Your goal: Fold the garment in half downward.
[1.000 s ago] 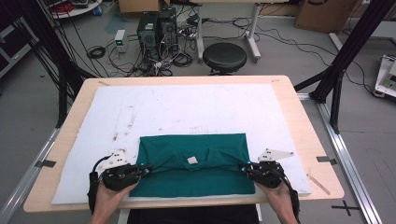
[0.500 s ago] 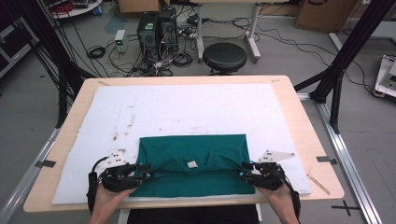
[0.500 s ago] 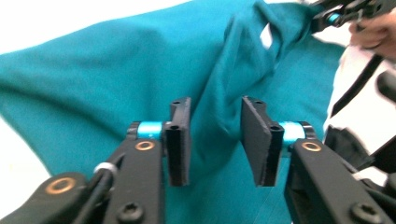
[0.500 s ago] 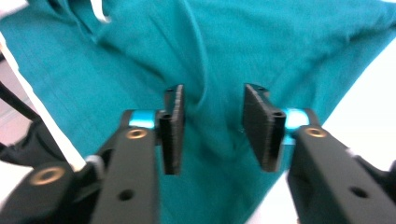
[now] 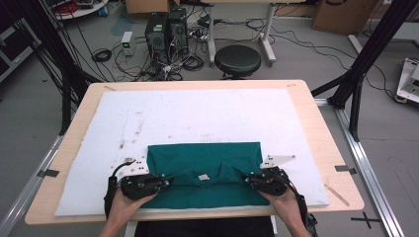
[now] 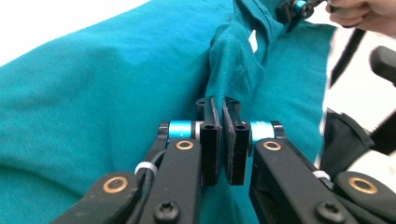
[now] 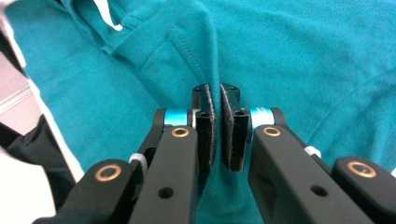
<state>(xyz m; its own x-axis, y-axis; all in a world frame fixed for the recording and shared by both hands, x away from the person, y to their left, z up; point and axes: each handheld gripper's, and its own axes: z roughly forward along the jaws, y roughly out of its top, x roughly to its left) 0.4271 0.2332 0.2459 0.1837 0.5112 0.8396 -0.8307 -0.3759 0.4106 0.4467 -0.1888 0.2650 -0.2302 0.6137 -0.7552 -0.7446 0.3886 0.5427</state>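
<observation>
The left claw (image 5: 165,180) lies low over the near edge of the desk (image 5: 326,148), the person's left hand (image 5: 129,197) wrapped around its body from below and the forearm coming straight up from the bottom of the high view. It points inward, toward the right claw (image 5: 245,179), which mirrors it: the right hand (image 5: 276,193) grips from below and the jaws point back toward the left one. Both sit about level, nearly flat to the surface.

Between the 2 claws lies the green shirt (image 5: 205,158), folded into a rough rectangle on the white mat (image 5: 197,113), its collar band and a small white label (image 5: 203,177) midway between the tips. The bulk of the cloth spreads on the far side of both claws.

In the left gripper view the left claw (image 6: 223,105) has just been closing, and its 2 pads are pressed on a raised ridge of the shirt (image 6: 116,93) (the fold runs away from the tips toward the collar). In the right gripper view the right claw (image 7: 215,93) has likewise just been closing; its pads pinch a ridge of the shirt (image 7: 303,60) beside a stitched seam, with the neckline off to the upper left of the tips.
</observation>
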